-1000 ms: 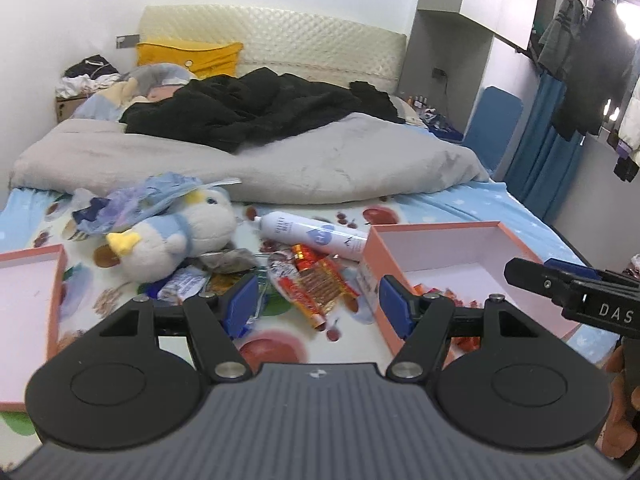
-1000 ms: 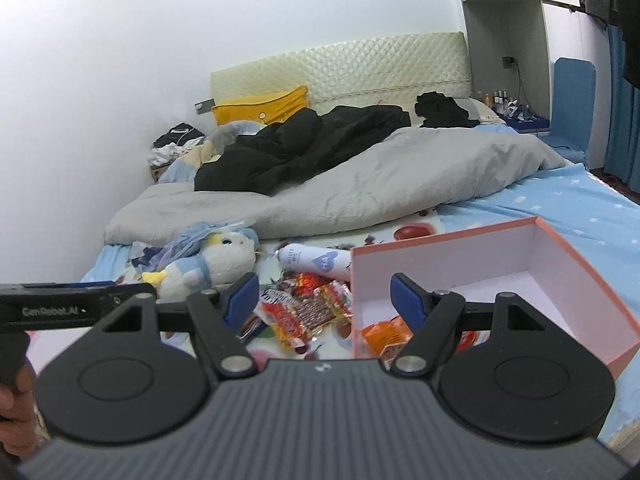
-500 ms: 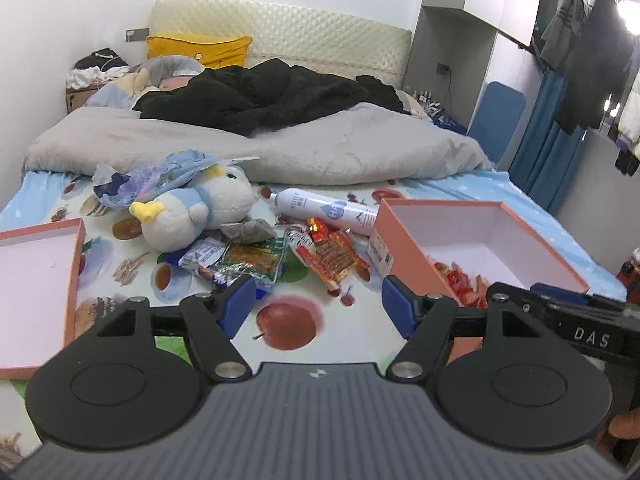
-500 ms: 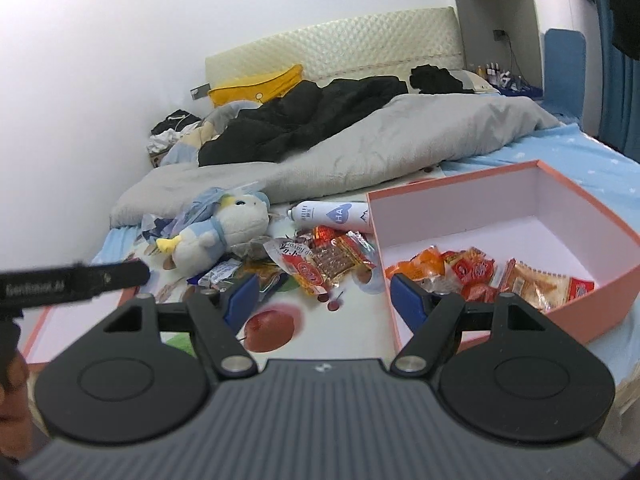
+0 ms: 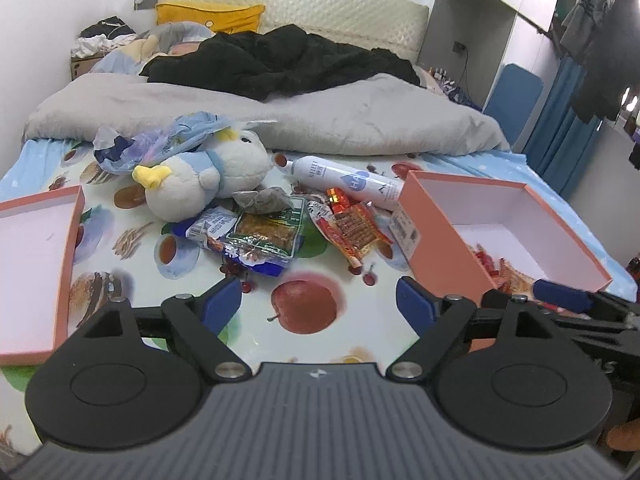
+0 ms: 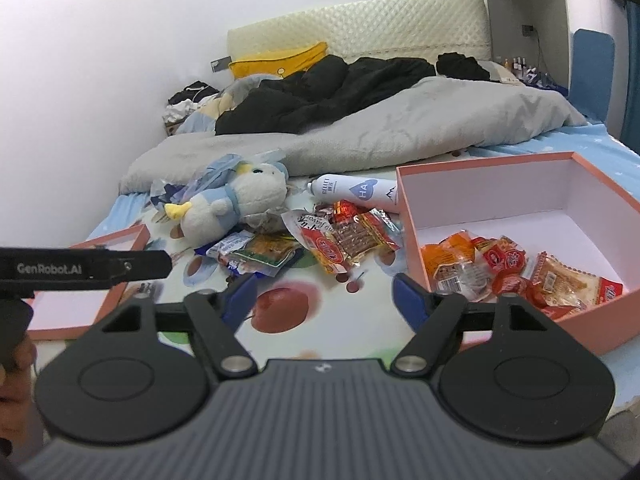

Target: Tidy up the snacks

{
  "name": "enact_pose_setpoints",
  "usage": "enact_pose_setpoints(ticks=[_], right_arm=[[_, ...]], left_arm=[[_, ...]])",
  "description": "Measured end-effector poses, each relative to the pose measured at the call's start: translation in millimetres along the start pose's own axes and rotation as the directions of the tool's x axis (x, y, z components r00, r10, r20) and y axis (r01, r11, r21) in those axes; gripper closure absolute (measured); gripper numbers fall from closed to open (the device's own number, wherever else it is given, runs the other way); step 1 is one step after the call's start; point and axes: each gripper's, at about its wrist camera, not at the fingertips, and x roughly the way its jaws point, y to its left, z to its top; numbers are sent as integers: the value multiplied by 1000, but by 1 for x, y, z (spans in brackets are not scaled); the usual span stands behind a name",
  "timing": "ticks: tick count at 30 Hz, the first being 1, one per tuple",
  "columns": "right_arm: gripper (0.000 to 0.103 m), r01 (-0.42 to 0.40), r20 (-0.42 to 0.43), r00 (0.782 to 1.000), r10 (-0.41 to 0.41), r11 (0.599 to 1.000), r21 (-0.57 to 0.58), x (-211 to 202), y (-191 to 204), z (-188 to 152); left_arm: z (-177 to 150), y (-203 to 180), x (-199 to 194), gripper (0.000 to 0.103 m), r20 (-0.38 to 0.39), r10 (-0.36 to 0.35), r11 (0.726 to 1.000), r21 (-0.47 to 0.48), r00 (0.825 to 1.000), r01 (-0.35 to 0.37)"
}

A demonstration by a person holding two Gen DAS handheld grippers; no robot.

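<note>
A heap of loose snack packets (image 5: 280,232) (image 6: 328,240) lies on the fruit-print sheet mid-bed. To its right stands an open pink box (image 5: 424,216) (image 6: 500,168) with several wrapped snacks (image 6: 512,268) inside. My left gripper (image 5: 318,304) hovers over the sheet short of the heap, its jaws opening with nothing between them. My right gripper (image 6: 324,292) hangs just left of the box's near corner, its jaws also opening and empty. The right gripper's arm (image 5: 560,300) shows at the left view's right edge, the left one's bar (image 6: 80,268) at the right view's left.
A plush penguin (image 5: 200,176) and a crumpled blue bag (image 5: 160,140) lie behind the heap, beside a white spray bottle (image 5: 344,180). The pink lid (image 5: 68,264) rests at left. A grey duvet (image 5: 280,120) and black clothes (image 5: 280,60) cover the far bed.
Both grippers have sunk toward the bed and tilted down, so sheet, heap and box interior show more fully. Both pairs of jaws stand slightly wider.
</note>
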Motion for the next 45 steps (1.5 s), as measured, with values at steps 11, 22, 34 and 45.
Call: enact_pose_setpoints(ticks=[11,22,34,45], right_arm=[[17,2,-78,997,-2,1000,4,66,-1,17],[18,32,-178,983,-52,993,-114,157,6,13],[51,-2,-222,973,-66,955,-295,233,22,11],[97,4,-271,957,-107,934,-357,242,23,0]], left_arm=[[24,36,66,16,-48,9,1000,-27,999,-11],[36,81,168,16,-145,3,999,-48,989,-10],[48,91,250,16,-180,-42,996,74,983,56],[48,74,302,6,-228,14,981,190,974,31]])
